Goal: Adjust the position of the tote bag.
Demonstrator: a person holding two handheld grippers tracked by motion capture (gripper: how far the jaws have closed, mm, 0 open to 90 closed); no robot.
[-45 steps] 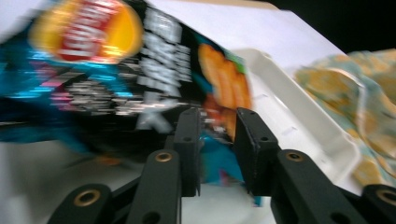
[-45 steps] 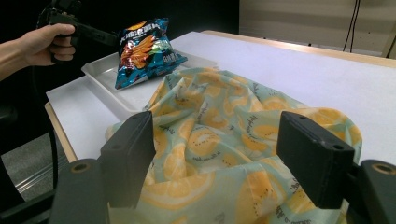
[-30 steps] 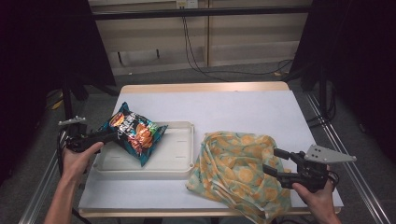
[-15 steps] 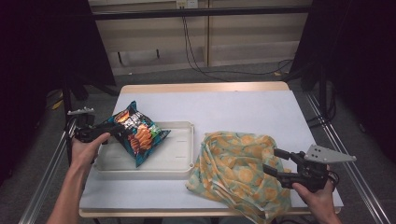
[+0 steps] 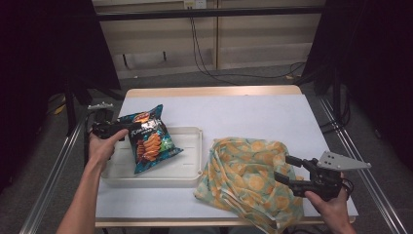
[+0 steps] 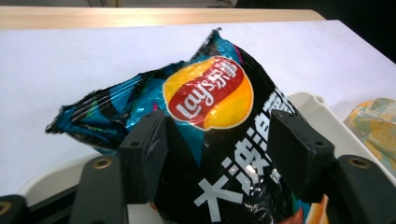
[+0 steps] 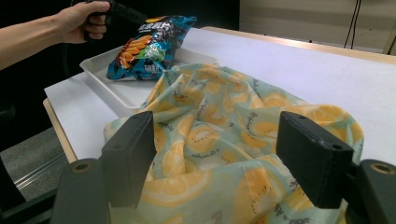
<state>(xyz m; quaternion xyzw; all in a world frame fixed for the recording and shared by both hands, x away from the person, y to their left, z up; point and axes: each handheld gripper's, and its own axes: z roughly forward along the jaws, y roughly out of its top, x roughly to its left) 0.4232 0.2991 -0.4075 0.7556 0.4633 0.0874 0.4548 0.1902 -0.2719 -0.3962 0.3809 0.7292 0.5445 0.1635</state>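
The left gripper (image 5: 127, 130) has just been closing its jaws on the chip bag (image 5: 148, 139), which leans in the white tray (image 5: 192, 171). The next move looks like lifting it out. Right of the tray, the right gripper (image 5: 288, 169) hangs open beside the lemon-print cloth (image 5: 248, 180), which crowds the tray's near corner.

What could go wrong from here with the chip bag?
1. The left gripper has been closing, its jaws on either side of the chip bag; a firm grip isn't clear, so the slick bag may slip.
2. The bag overhangs the tray rim and could catch it.
3. Squeezing harder may crush the chips.
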